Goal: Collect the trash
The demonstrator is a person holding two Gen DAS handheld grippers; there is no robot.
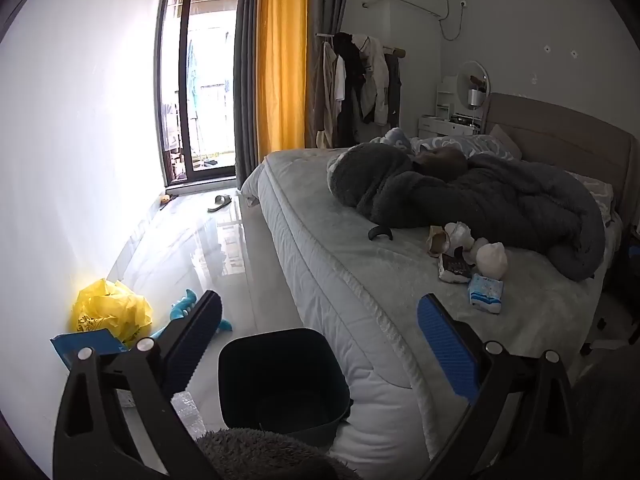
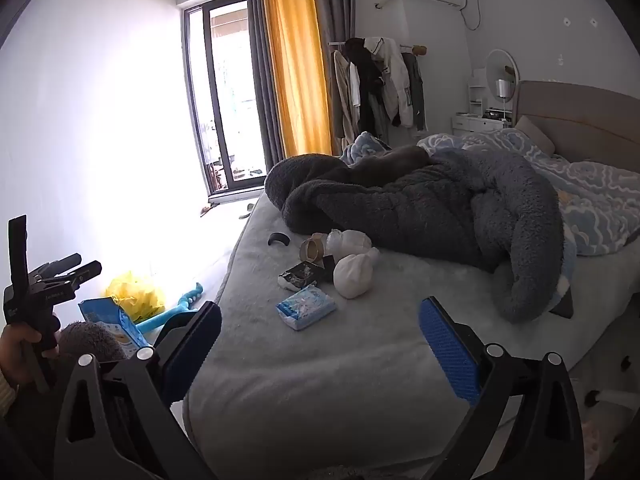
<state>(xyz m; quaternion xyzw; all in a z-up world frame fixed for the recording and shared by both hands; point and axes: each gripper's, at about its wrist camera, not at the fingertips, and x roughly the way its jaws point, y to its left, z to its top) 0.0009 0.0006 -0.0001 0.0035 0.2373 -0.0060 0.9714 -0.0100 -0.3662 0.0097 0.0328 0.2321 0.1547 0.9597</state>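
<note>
- My left gripper (image 1: 320,344) is wide open and holds nothing. It hangs over the dark trash bin (image 1: 280,376) on the floor, right beside the bed (image 1: 360,304).
- My right gripper (image 2: 320,348) is wide open too, with nothing in it. It points at the trash pile on the bed.
- The tissue pack (image 2: 306,306) is nearest to me. I think it is light and squishy, so I would pinch it across its short sides.
- The white tied bags (image 2: 352,276) look soft and puffy. I would grab one by its knot.
- The crushed dark wrapper (image 2: 300,274) may be slippery.
- The cardboard tape roll (image 2: 312,250) looks stiff. I would pinch its wall.
- More trash, a yellow plastic bag (image 1: 112,308), lies on the floor by the wall.
</note>
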